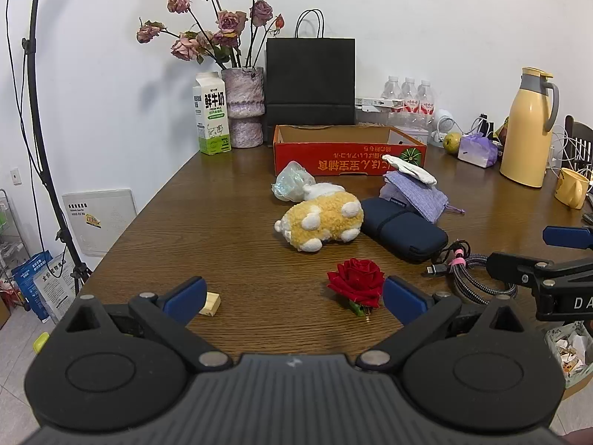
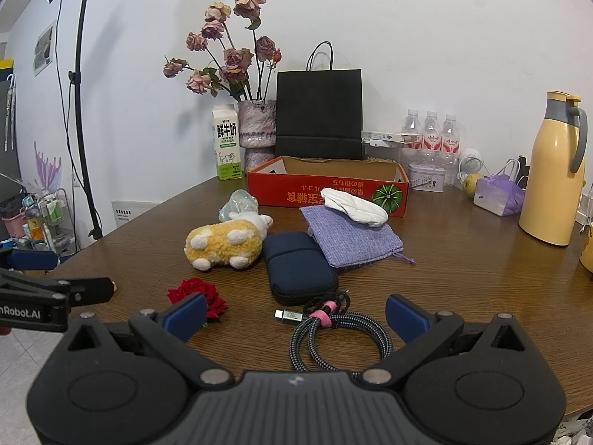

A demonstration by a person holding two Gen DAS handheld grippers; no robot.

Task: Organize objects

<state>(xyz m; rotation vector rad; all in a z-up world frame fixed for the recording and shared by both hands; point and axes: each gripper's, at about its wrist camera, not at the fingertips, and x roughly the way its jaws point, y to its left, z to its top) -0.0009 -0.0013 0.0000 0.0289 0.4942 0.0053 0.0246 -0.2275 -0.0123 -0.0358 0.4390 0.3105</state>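
On the brown table lie a yellow plush toy, a dark blue zip case, a purple cloth pouch with a white cloth on it, a clear plastic wrap, a red rose head, a coiled braided cable and a small wooden block. An open red cardboard box stands behind them. My left gripper is open and empty, the rose just inside its right finger. My right gripper is open and empty over the cable.
At the back stand a milk carton, a vase of dried roses, a black paper bag and water bottles. A yellow thermos, a yellow mug and a purple tissue pack sit right. A light stand stands left.
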